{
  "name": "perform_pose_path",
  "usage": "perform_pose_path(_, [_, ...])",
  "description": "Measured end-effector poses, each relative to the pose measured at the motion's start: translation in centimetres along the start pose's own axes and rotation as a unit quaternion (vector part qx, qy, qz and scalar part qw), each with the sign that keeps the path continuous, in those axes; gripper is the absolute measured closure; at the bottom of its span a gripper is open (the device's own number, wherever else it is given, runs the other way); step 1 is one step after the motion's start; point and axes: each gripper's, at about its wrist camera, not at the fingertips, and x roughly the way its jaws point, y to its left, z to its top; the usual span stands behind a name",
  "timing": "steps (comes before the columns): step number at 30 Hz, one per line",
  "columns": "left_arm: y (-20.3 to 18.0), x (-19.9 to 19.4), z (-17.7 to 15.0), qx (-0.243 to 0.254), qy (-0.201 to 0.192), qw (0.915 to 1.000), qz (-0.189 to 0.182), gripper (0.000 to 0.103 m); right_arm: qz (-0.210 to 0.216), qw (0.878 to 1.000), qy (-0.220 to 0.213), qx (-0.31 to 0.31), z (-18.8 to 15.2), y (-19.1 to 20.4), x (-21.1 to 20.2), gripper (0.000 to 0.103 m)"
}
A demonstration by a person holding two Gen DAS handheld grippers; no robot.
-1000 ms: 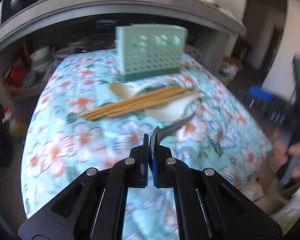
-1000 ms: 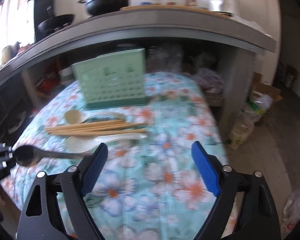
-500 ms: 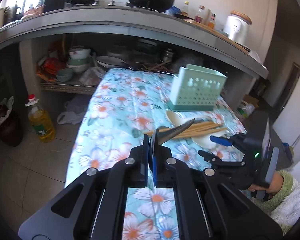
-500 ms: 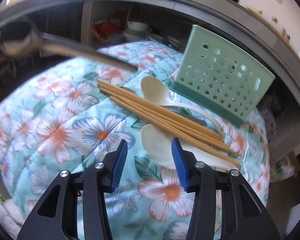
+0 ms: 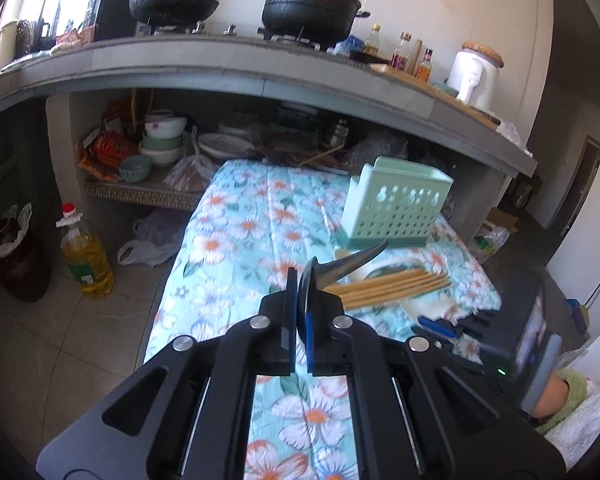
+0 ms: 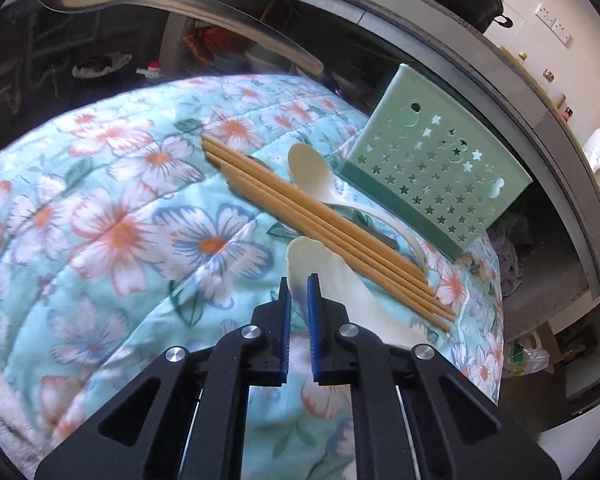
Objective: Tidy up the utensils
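Nearest in the right wrist view, the right gripper [image 6: 298, 300] has its blue pads closing on the bowl of one cream ladle-like spoon [image 6: 320, 272], which sits between them on the floral cloth [image 6: 112, 232]; whether the pads already press it I cannot tell. Just beyond lie the wooden chopsticks [image 6: 320, 224], about six sticks in one bundle, crossing over a second cream spoon [image 6: 312, 170] whose bowl peeks out on the far side; so two cream spoons in all. Behind these stands one mint-green perforated utensil holder [image 6: 436, 176], upright on the cloth near the far edge.

In the left wrist view, the left gripper [image 5: 299, 304] is pinched tight on the bowl of one dark metal spoon [image 5: 340, 266], its handle pointing up and right toward the holder, held above the cloth. Farther off, one grey counter [image 5: 260, 76] carries one black wok [image 5: 172, 4] and one lidded black pot [image 5: 312, 4].
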Motion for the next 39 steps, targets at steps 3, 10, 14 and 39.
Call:
perform_pose_path(3, [-0.2, 0.2, 1.6, -0.004, -0.01, 0.9998, -0.018, 0.101, 0.016, 0.999, -0.018, 0.037, 0.1, -1.7, -2.2, 0.096])
perform_pose_path(10, [-3.0, 3.3, 9.5, 0.047, -0.018, 0.9981, -0.034, 0.101, 0.044, 0.982, -0.093, 0.156, 0.6, -8.7, -6.8, 0.1])
perform_pose_path(14, [-6.2, 7.0, 13.7, 0.121, 0.012, 0.9926, -0.003, 0.101, 0.052, 0.969, -0.13, 0.201, 0.4, -12.8, -7.9, 0.101])
perform_pose_path(39, [-13.1, 20.4, 19.3, 0.266, 0.186, 0.9444, 0.056, 0.088, 0.115, 0.931, -0.151, 0.311, -2.6, -20.6, -5.8, 0.1])
